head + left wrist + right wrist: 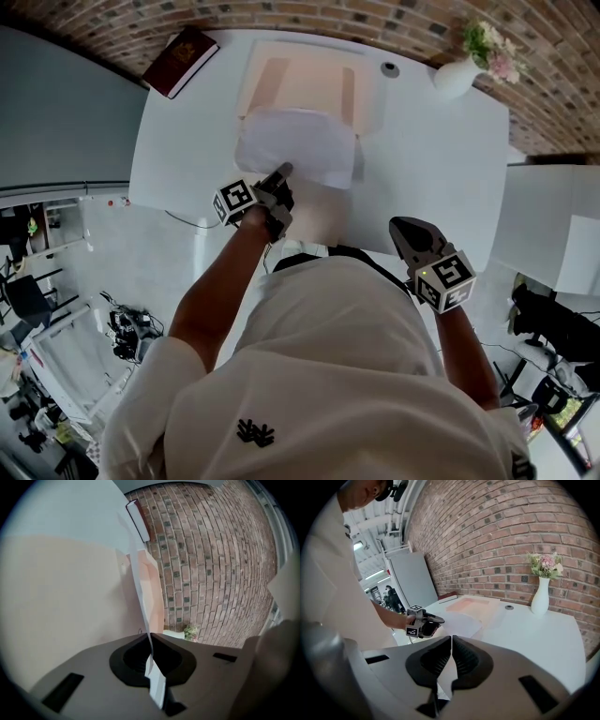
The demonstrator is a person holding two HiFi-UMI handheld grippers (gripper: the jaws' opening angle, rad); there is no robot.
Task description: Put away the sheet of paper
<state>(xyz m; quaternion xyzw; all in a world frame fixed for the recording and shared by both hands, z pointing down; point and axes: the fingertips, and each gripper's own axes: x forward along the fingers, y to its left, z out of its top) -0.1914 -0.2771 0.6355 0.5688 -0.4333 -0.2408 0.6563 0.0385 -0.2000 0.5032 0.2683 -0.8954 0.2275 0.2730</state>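
Observation:
My left gripper [281, 176] is shut on the near edge of the white sheet of paper [298, 145], which hangs over the table just in front of the peach tray [309, 82]. In the left gripper view the paper [139, 585] runs edge-on out of the closed jaws, with the tray [153, 590] beyond it. The right gripper view shows the left gripper [433, 619], the paper [461, 623] and the tray [476, 605] ahead. My right gripper [401, 232] is shut with nothing in it and hovers at the table's near edge, right of the paper.
On the white table [431, 159] a dark red book [181, 61] lies at the far left corner. A white vase of flowers [459, 75] stands at the far right, with a small round disc [390, 68] beside the tray. A pale peach surface [323, 214] lies under the paper. Brick wall behind.

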